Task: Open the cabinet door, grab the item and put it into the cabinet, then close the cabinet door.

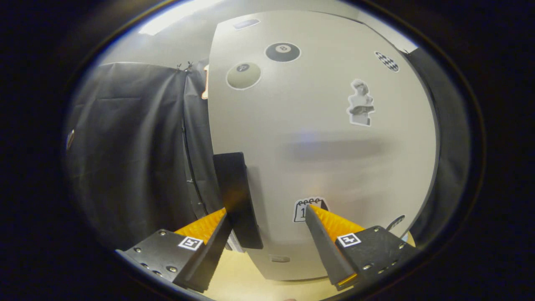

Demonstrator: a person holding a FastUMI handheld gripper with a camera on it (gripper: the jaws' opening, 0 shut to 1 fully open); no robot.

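gripper view: the gripper point(267, 225) is spread wide, gripping nothing. the black handle point(237, 200) on the left edge of the grey cabinet door point(326, 167) lies between the fingers, touching the left finger point(205, 228). stickers, among them an eight-ball sticker point(283, 52), dot the door.

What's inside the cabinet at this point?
Cannot be seen: the cabinet door covers the interior, showing only stickers on its face. The open tool has its fingers either side of the black handle.
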